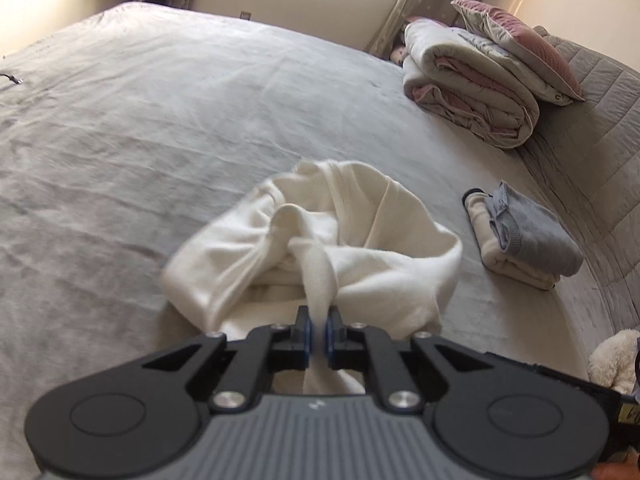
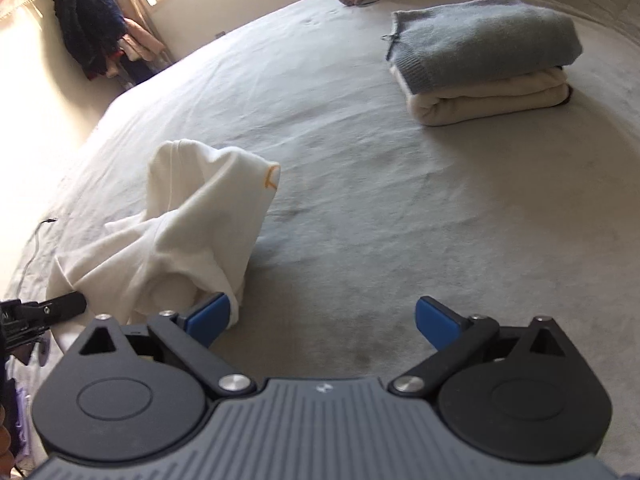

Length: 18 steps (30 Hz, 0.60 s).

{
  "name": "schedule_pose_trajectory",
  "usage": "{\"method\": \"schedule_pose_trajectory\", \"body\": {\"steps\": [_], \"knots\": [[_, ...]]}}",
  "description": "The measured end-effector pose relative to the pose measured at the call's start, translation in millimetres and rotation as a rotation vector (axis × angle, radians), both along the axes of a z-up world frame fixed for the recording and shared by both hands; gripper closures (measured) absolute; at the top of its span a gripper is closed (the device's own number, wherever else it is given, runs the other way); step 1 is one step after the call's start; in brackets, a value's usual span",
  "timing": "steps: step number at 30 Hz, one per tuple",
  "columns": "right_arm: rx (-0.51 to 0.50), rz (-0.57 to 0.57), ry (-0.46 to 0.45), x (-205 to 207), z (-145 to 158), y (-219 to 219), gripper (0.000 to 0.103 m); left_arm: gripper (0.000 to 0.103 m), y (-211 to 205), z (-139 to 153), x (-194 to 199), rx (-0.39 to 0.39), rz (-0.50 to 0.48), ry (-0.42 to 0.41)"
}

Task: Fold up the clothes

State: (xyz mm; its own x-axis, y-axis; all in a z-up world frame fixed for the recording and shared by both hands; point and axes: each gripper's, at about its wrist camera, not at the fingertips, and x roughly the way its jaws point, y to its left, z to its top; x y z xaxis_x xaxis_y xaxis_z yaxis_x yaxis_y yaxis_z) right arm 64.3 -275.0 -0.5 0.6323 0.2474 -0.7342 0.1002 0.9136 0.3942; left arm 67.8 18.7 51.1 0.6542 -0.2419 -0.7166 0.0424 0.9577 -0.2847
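Cream cotton garment (image 1: 320,240) lies crumpled on the grey bed (image 1: 140,140), part of it lifted into a peak. Left gripper (image 1: 318,326) is pinched closed on a twisted fold of it. Right gripper (image 2: 322,318) stands wide, holding nothing, one pad touching the fabric's edge. Cloth looks light, soft and floppy; it will likely sag, so a hem or corner seems the best hold. Folded clothes (image 2: 484,60) sit well apart

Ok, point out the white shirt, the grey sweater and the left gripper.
white shirt (image 1: 360,240): left wrist view, on the bunched middle of the cloth.
grey sweater (image 2: 480,36): right wrist view, on its folded top face.
left gripper (image 1: 318,330): left wrist view, between its fingers, shut on the shirt.
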Motion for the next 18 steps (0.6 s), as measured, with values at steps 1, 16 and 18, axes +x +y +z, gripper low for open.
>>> {"method": "schedule_pose_trajectory", "body": {"steps": [1, 16, 18], "knots": [[0.007, 0.011, -0.004, 0.4, -1.0, 2.8, 0.009, 0.096, 7.6, 1.5, -3.0, 0.006, 0.006, -0.01], [0.089, 0.135, -0.078, -1.7, -18.9, 42.0, 0.044, 0.096, 111.3, -6.4, -25.2, 0.248, 0.249, -0.165], [0.095, 0.153, -0.089, -4.0, -20.3, 48.6, 0.044, 0.096, 121.8, -8.3, -20.5, 0.276, 0.274, -0.168]]}}
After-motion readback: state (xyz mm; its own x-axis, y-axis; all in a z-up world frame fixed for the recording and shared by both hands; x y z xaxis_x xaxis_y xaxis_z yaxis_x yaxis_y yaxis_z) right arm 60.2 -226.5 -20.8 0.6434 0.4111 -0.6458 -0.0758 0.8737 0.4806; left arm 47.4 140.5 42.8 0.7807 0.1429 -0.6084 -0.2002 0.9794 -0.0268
